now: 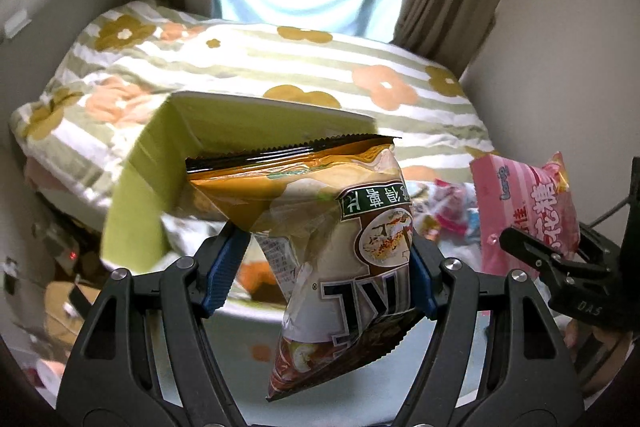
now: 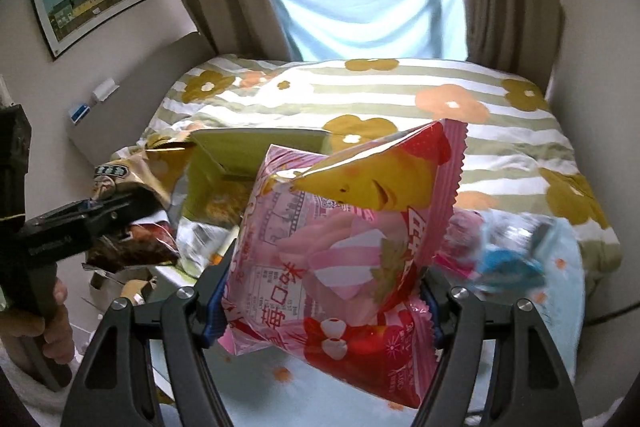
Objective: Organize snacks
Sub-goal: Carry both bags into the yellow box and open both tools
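My left gripper [image 1: 324,267] is shut on a brown and gold chip bag [image 1: 340,247] and holds it in the air in front of a yellow-green box [image 1: 160,163]. My right gripper [image 2: 326,291] is shut on a pink snack bag [image 2: 340,239], also held up. In the left wrist view the pink bag [image 1: 524,211] and the right gripper [image 1: 560,259] show at the right. In the right wrist view the left gripper [image 2: 92,219] with the brown bag [image 2: 132,179] shows at the left, beside the open box [image 2: 240,155].
A bed with a striped flowered quilt [image 1: 280,67] lies behind the box. Several small colourful snack packs [image 2: 500,251] lie on a light blue surface [image 2: 320,399] to the right. Curtains and a window are at the back. Cardboard clutter [image 1: 68,303] lies low at the left.
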